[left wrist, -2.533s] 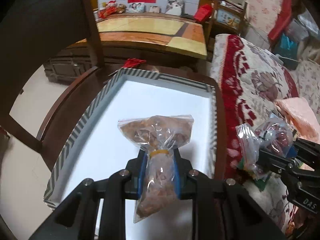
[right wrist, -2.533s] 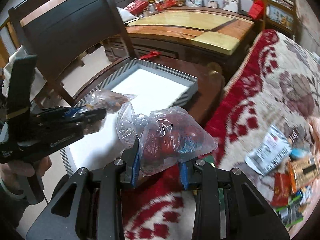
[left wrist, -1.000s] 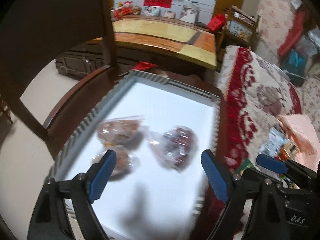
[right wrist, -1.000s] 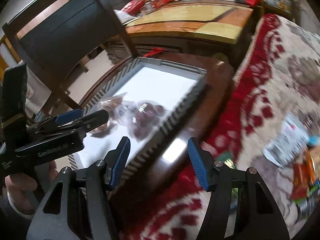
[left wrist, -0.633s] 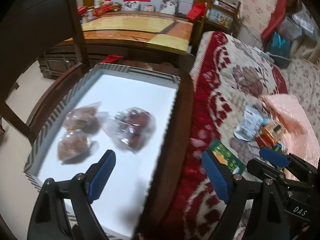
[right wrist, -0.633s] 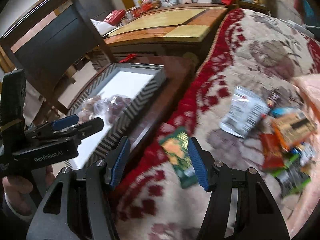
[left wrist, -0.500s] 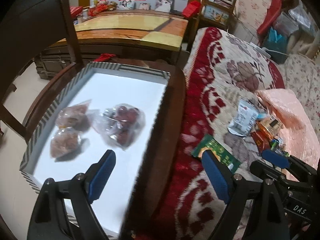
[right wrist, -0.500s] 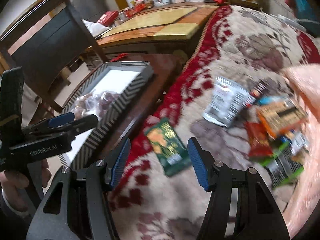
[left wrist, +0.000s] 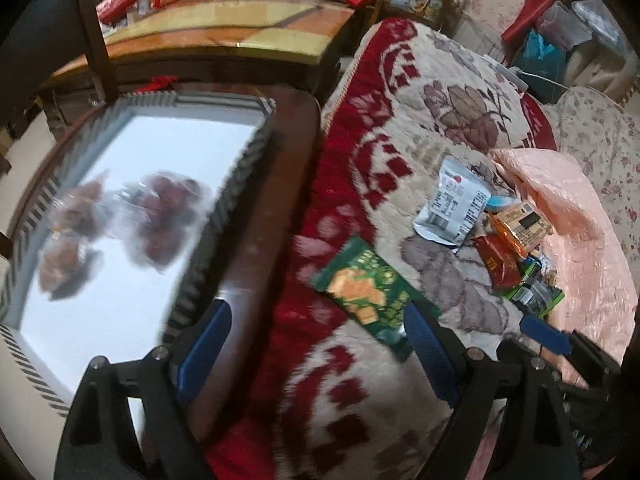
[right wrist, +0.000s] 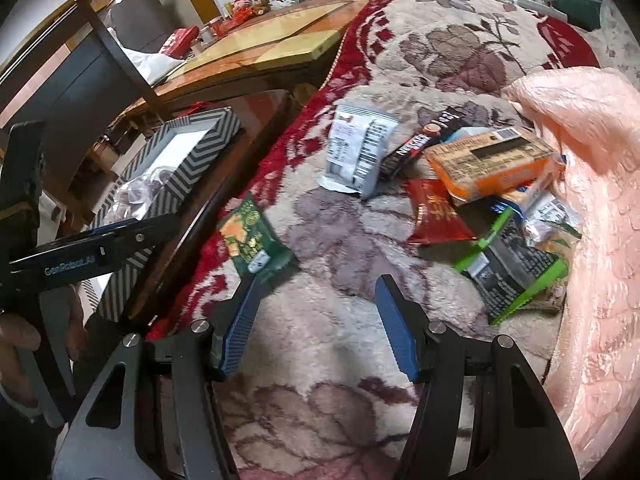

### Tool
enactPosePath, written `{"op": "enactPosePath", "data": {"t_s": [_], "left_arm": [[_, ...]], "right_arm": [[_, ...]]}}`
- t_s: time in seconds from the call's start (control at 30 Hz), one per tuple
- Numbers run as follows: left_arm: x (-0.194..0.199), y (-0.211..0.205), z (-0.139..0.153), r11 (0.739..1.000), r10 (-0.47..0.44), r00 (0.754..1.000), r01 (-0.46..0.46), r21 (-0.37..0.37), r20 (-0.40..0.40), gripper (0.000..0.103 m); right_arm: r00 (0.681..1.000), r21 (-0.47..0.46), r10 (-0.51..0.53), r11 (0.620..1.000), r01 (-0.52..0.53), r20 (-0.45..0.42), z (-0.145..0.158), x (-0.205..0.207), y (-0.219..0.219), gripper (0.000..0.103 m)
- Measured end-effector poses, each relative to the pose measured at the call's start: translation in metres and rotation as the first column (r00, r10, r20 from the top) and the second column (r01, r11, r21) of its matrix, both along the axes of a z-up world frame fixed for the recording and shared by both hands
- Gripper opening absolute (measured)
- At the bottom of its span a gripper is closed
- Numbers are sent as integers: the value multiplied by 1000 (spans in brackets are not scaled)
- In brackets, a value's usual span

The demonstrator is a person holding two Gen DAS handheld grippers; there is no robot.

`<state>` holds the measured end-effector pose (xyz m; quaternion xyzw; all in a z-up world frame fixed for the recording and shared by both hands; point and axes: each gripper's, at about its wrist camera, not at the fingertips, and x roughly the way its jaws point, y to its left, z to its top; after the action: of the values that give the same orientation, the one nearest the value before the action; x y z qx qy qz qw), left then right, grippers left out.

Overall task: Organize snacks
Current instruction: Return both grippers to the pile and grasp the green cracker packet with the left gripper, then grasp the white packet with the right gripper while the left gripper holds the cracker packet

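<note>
Nearest, the left gripper (left wrist: 316, 344) and the right gripper (right wrist: 316, 320), both with blue pads wide apart and nothing between them

Under both, a soft blanket (right wrist: 328, 360) in cream and dark red with big flower shapes

Just past the right claw's left pad, a green snack packet (right wrist: 253, 237) flat on the blanket, alone, near the edge of a dark wooden table (left wrist: 276, 200)

A little farther right, a pile of snacks: a red packet (right wrist: 434, 213), a black and green packet (right wrist: 512, 270), an orange box (right wrist: 492, 162), a dark stick packet (right wrist: 420, 144) and a grey pouch (right wrist: 358, 148), touching or lying over each other, beside a pink shiny cloth (right wrist: 592, 184)

To the left, on the table, a striped box (left wrist: 224, 200) with a white inside and three clear bags of brown and red snacks (left wrist: 128, 216) in it, blurry

Behind that, a dark chair (right wrist: 80, 80), then a long yellow and orange table (left wrist: 224, 28) with red things and photos at the far wall
</note>
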<state>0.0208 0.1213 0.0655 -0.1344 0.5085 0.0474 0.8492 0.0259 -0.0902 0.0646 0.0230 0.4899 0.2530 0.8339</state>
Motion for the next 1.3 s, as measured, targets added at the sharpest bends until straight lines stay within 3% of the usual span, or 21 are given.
{"op": "enactPosePath", "data": {"t_s": [0.13, 0.37, 0.57, 0.93, 0.97, 1.0, 1.07, 1.3], "left_arm": [[20, -16, -12, 998, 26, 999, -28, -56, -29, 89], [50, -34, -36, 996, 53, 995, -58, -62, -84, 89], [32, -17, -54, 995, 59, 983, -73, -75, -175, 89], [33, -15, -55, 994, 45, 987, -59, -89, -157, 88], [35, -18, -55, 995, 39, 988, -52, -86, -152, 82], [35, -20, -55, 996, 35, 990, -46, -76, -138, 65], [35, -23, -53, 999, 31, 992, -36, -35, -126, 49], [25, -11, -44, 999, 11, 998, -14, -42, -62, 47]], "right_arm": [[1000, -6, -13, 1000, 13, 7, 0, 2, -9, 60], [999, 19, -52, 998, 52, -13, -5, 8, -26, 60], [998, 39, -53, 998, 54, -25, -10, 14, -26, 60], [999, 29, -31, 999, 31, -15, -13, 22, -6, 60], [999, 26, -39, 999, 39, -10, -12, 24, -5, 60], [999, 24, -52, 998, 52, -5, -11, 29, -2, 60], [998, 25, -69, 997, 69, -1, -9, 38, 2, 60], [986, -15, -166, 986, 166, 24, -14, 79, 35, 60]]}}
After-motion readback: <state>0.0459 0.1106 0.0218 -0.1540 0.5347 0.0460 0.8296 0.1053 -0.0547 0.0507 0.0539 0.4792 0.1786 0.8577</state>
